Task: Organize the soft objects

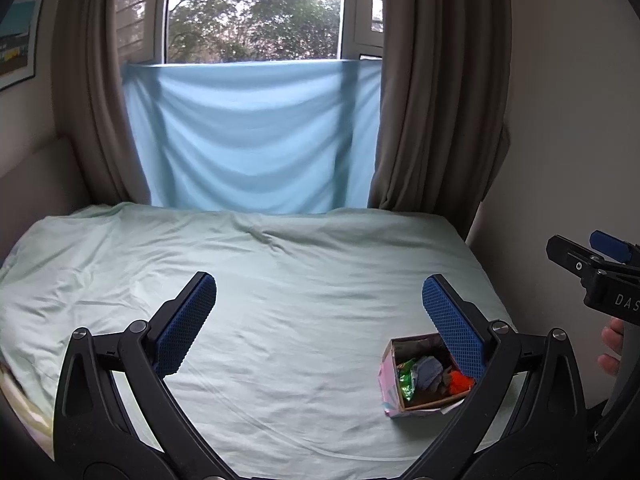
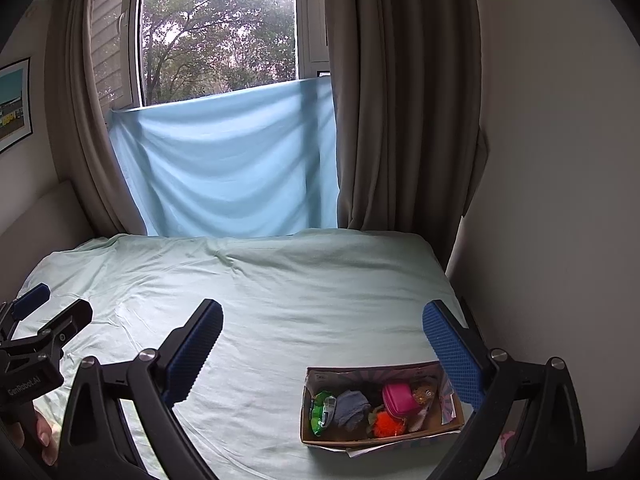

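While both claws hover above a bed [image 2: 280,300] covered in a pale green sheet, a small open cardboard box [image 2: 308,412] sits on the sheet near the bed's right edge, close to a white wall. Its outer walls carry a pink and pale blue pattern, and its inside is plain brown. Soft things are packed side by side within it: a green crinkly packet [image 2: 322,412] at the left end, a grey-blue bundle of cloth [image 2: 352,408] next to it, a fluffy orange ball [image 2: 386,426] toward the front, a bright pink pouch [image 2: 398,398] behind that, and a small brown furry item [image 2: 424,392] at the right end. The left claw [image 1: 319,322] is spread wide with nothing between its blue textured pads [image 1: 188,324]; from its own camera its right pad overlaps the box's far corner, though whether they touch cannot be told. The right claw [image 2: 322,354] is likewise spread wide and holds nothing, poised above and in front of the box. Beyond the bed, a light blue cloth [image 2: 224,160] hangs across the lower window between brown curtains [image 2: 400,120].
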`<state>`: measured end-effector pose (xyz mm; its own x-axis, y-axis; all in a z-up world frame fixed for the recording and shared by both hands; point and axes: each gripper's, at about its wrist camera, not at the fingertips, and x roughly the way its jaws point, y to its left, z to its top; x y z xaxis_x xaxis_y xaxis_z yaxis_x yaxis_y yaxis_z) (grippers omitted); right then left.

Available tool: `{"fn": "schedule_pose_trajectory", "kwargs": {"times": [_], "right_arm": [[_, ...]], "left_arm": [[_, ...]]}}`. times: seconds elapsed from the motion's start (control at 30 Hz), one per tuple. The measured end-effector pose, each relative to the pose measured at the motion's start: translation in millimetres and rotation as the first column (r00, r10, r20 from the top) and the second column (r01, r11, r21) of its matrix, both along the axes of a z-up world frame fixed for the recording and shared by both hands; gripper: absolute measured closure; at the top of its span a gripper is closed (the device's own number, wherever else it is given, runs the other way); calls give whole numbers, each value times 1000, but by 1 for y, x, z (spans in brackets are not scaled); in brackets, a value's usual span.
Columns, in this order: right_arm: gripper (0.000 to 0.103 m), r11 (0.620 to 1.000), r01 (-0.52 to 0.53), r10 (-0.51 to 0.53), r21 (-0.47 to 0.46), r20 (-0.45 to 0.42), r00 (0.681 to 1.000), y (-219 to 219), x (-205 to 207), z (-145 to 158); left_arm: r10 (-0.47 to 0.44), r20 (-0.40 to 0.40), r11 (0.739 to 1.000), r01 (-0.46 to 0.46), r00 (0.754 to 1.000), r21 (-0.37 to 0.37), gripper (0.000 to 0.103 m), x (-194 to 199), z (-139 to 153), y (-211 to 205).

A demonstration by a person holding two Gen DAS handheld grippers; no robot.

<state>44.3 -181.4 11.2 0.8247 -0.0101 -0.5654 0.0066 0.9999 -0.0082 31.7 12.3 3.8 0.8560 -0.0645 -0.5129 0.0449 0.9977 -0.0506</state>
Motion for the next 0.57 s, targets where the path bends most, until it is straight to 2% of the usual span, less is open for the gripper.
{"fn": "schedule_pose_trajectory", "kwargs": {"times": [0.23,0.57], "right_arm": [[3,1000,-3,3,1,-3,1000,2,7,-2],[3,1000,0,0,1,-87,996,10,29,-26]], "left_arm": [[11,33,1000,-12,999,14,0,2,1,2],[11,-13,1000,-11,1000,24,0,16,-20,9]]}}
